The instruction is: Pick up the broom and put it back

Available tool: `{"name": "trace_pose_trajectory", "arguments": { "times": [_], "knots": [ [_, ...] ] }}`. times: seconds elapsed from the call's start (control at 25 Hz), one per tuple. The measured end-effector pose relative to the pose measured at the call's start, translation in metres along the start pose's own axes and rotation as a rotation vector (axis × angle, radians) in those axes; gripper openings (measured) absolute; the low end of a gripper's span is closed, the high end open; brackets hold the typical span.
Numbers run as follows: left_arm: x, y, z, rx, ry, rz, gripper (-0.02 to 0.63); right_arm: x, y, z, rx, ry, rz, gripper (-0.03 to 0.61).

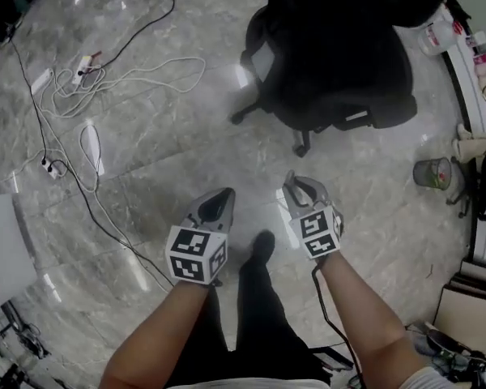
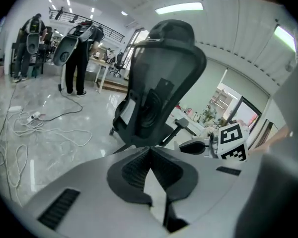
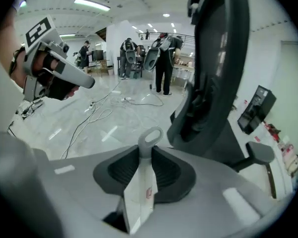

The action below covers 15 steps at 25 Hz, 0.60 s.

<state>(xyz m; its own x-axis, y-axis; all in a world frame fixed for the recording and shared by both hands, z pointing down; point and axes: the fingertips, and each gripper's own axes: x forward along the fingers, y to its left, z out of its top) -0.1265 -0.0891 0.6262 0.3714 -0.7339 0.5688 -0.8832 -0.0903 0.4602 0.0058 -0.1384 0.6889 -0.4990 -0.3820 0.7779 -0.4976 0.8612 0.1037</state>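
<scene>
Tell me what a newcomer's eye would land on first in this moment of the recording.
The black office chair dominates, standing just ahead of the person on the glossy marble floor. The right gripper is clamped on a pale handle with a hanging loop, probably the broom's, while the left gripper is shut on nothing. Loose cables sprawl over the floor at the head view's left.

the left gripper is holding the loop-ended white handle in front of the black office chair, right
No, the right gripper holds the loop-ended white handle, as the right gripper view shows; the left gripper is shut on nothing. The black office chair is ahead.
</scene>
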Motion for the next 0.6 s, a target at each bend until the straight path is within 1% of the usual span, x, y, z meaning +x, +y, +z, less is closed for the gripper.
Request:
{"name": "trace_pose_trajectory", "arguments": {
  "times": [0.08, 0.2, 0.32, 0.36, 0.48, 0.6],
  "knots": [
    [-0.011, -0.044, 0.033, 0.034, 0.004, -0.021, 0.006, -0.062, -0.033, 0.006, 0.041, -0.036, -0.049, 0.083],
    [-0.019, -0.1, 0.089, 0.121, 0.003, -0.041, 0.008, -0.144, -0.092, 0.017, 0.124, -0.109, -0.142, 0.083],
    [-0.04, -0.163, 0.123, 0.176, 0.007, -0.046, 0.008, -0.223, -0.135, 0.008, 0.188, -0.146, -0.192, 0.084],
    [-0.048, -0.183, 0.133, 0.205, 0.003, -0.051, 0.007, -0.244, -0.146, 0.004, 0.205, -0.155, -0.206, 0.084],
    [-0.068, -0.227, 0.16, 0.309, -0.008, -0.067, 0.006, -0.287, -0.17, 0.003, 0.264, -0.186, -0.247, 0.084],
    [-0.086, -0.257, 0.172, 0.34, -0.016, -0.062, 0.008, -0.307, -0.175, -0.002, 0.312, -0.188, -0.258, 0.085]
  ]
}}
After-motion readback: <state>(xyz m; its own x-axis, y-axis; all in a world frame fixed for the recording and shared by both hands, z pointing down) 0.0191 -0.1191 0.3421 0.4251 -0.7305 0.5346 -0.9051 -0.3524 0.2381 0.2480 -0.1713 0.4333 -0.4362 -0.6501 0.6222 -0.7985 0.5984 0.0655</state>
